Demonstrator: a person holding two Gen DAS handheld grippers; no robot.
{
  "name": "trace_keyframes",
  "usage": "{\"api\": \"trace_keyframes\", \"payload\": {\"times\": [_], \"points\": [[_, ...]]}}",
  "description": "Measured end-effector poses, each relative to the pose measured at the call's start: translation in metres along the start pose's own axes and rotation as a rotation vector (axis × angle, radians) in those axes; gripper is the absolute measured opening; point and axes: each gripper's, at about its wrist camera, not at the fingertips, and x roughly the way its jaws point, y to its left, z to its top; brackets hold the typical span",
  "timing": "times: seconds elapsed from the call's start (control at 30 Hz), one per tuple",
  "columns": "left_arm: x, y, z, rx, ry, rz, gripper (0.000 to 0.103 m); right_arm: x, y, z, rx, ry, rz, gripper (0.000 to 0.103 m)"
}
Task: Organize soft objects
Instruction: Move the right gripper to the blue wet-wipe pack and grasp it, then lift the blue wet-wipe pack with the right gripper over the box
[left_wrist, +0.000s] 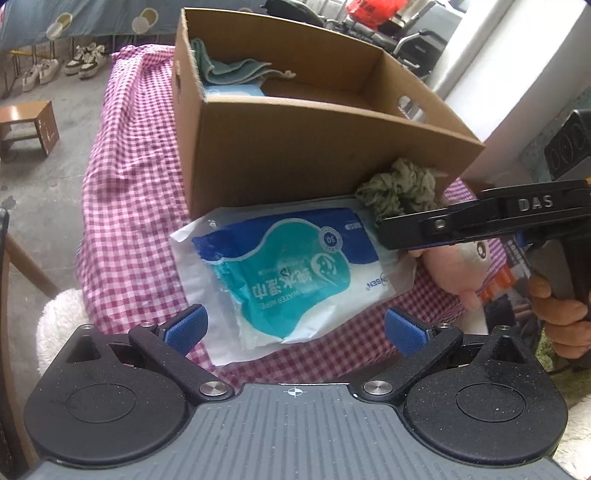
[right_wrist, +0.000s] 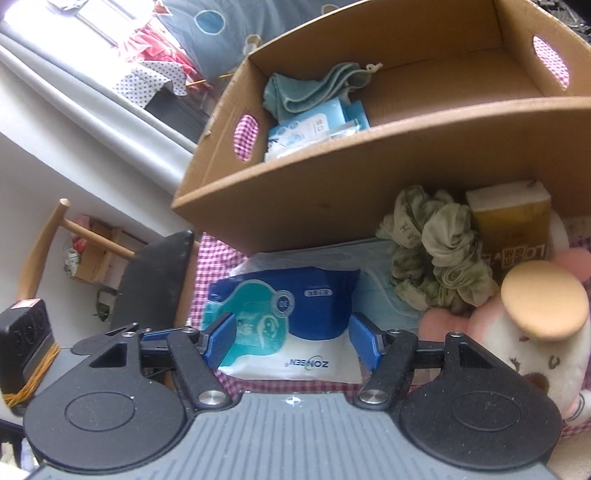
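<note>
**Both grippers close in on the wipes pack as the sorting goes on**

A person stands over a table draped in pink-and-white checked cloth (left_wrist: 122, 192), a two-finger gripper in each hand. The flat blue-and-teal plastic pack of wet wipes (left_wrist: 291, 273) lies on the cloth, its far edge just against the front wall of the open brown cardboard box (left_wrist: 314, 155). The left gripper (left_wrist: 295, 328) hangs above the pack's near edge with its blue pads spread wide and nothing between them. The right gripper (right_wrist: 291, 341) is likewise released, its pads standing apart over the same pack and not pressing on it; in the left view it reaches in from the right side, a hand (left_wrist: 561, 314) visible on its handle.

The box already holds a folded teal cloth (right_wrist: 310, 88) and pale blue tissue packs (right_wrist: 314, 129) at one end, with much bare floor left. Still outside, just beside the wipes pack, sit a crumpled olive-green fabric scrunchie (right_wrist: 439, 258), a yellow paper-wrapped block (right_wrist: 513, 225) and a pink-and-white plush toy (right_wrist: 532, 332).

The step in hand appears to be the approach to the wipes pack. The next move likely calls for one gripper to come down, pinch an edge of the limp pack firmly, and lift it over the box wall.
</note>
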Motion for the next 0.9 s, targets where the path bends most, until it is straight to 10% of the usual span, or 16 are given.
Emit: {"api": "trace_keyframes", "payload": {"times": [0.9], "points": [[0.024,-0.018,0.009,0.042,0.01,-0.037,0.102,0.03,0.002,0.0,-0.018,-0.011,0.008,0.068]]}}
